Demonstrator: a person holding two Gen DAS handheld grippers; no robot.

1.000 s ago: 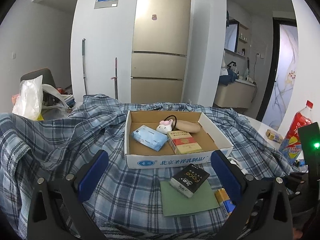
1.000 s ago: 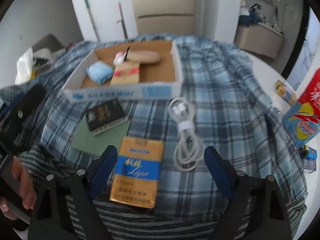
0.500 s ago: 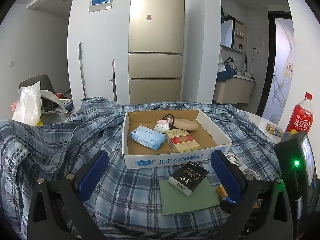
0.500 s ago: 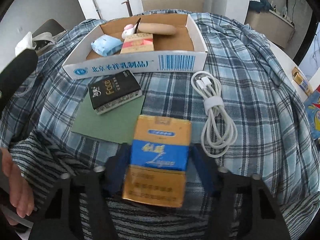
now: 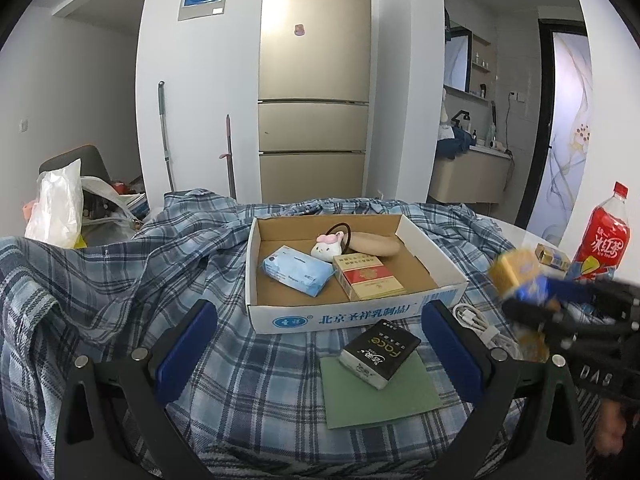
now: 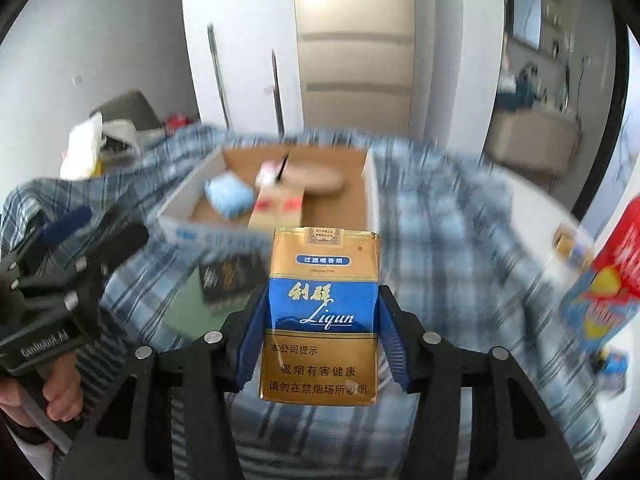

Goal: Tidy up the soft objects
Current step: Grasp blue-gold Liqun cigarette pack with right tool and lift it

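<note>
Left gripper [image 5: 320,344], lower centre of its view, stood spread and empty over the plaid cloth [image 5: 120,280]. Centre frame: cardboard box [image 5: 360,316] already held several packs. Right gripper [image 6: 320,340] was closing, pads pinching the gold-and-blue cigarette pack [image 6: 322,312], lifted off the cloth. Step looked like carry-to-box; next move needed clearing the box's near wall, then release. Pack looked soft-sided, upright, undented.

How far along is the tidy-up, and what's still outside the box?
Done: the blue tissue pack, red pack and plush bunny lie in the cardboard box. In hand: the right claw is closing on the gold-blue pack, lifted. Left: the black tissue pack and white cable.
</note>
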